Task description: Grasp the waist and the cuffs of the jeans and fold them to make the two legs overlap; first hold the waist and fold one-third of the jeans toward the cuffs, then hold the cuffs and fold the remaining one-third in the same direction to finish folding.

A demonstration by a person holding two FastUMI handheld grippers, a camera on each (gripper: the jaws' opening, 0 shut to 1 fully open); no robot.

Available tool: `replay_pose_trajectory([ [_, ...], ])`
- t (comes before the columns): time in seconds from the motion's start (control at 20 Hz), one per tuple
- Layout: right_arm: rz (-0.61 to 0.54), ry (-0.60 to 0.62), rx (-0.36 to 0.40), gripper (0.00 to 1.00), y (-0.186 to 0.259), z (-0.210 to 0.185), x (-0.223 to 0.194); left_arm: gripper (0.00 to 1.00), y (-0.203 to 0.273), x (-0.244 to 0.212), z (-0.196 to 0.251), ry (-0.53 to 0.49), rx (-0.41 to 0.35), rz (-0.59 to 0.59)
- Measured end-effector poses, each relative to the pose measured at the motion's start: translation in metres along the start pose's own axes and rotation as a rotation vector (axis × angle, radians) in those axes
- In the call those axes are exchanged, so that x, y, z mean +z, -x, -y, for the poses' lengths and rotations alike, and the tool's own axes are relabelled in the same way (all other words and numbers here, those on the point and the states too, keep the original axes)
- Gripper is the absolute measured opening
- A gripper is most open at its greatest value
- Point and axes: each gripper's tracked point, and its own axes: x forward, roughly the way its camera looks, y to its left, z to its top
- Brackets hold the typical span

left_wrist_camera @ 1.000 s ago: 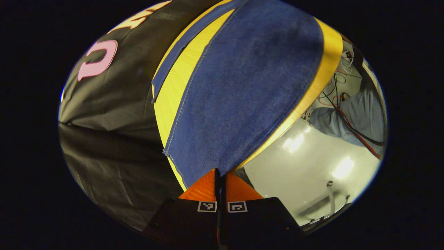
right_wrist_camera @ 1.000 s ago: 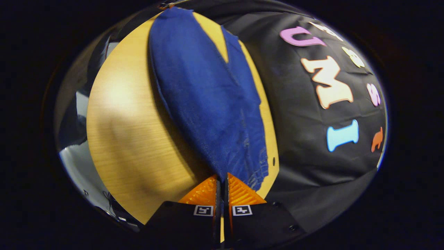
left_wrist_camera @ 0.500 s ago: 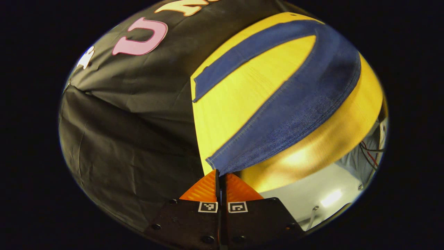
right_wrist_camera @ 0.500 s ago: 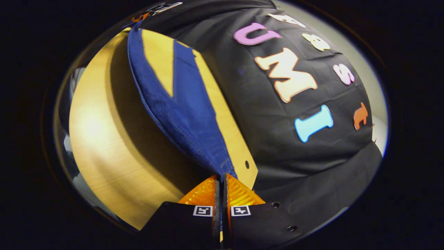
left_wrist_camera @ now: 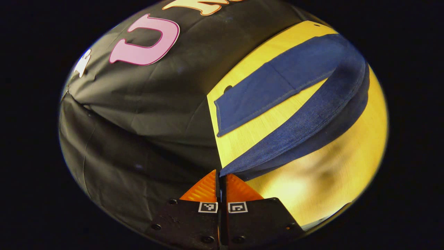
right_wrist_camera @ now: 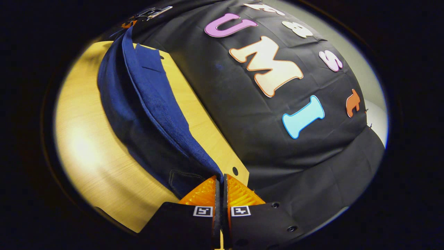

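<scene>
Dark blue jeans (left_wrist_camera: 312, 107) lie across the wooden table (left_wrist_camera: 329, 173). My left gripper (left_wrist_camera: 220, 177) is shut on the cuff of one leg, which is lifted off the table and arches over toward the other leg (left_wrist_camera: 274, 86) lying flat near the wall. My right gripper (right_wrist_camera: 220, 178) is shut on the jeans' waist edge (right_wrist_camera: 204, 163), also raised, with the cloth (right_wrist_camera: 138, 104) hanging down in a fold toward the table (right_wrist_camera: 90, 152). A back pocket seam shows just left of the right fingers.
The black cloth wall (right_wrist_camera: 277, 146) runs close along the table's far edge. A small round hole (right_wrist_camera: 235, 171) sits in the table near that edge. Bare wood lies on the near side of the jeans.
Both grippers have lifted and carried their held edges toward the wall. The near leg, which lay flat a second ago, now stands on edge and leans over the far leg.
</scene>
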Motion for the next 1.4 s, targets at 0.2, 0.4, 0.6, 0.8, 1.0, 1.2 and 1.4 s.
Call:
replay_pose_trajectory([
  [0.2,-0.050,-0.112,-0.070,0.05,-0.041,-0.003,0.007,0.00,-0.053,0.055,-0.015,0.055,-0.020,0.047],
  [0.4,-0.100,-0.220,-0.091,0.05,-0.079,-0.010,0.005,0.00,-0.107,0.107,-0.018,0.110,-0.057,0.093],
  [0.6,-0.185,-0.181,-0.083,0.05,-0.119,-0.024,-0.005,0.00,-0.158,0.146,-0.005,0.096,-0.113,0.107],
  [0.8,-0.285,-0.236,-0.050,0.05,-0.156,-0.045,-0.022,0.00,-0.208,0.165,0.016,0.127,-0.175,0.082],
  [1.0,-0.353,-0.334,-0.149,0.40,-0.156,-0.028,-0.035,0.00,-0.218,0.192,0.018,0.233,-0.180,0.173],
  [1.2,-0.293,-0.444,-0.289,0.99,-0.129,0.022,-0.030,0.94,-0.183,0.212,-0.025,0.409,-0.055,0.338],
  [1.4,-0.281,-0.588,-0.335,1.00,-0.098,0.056,-0.065,0.95,-0.135,0.220,-0.034,0.537,-0.054,0.381],
])
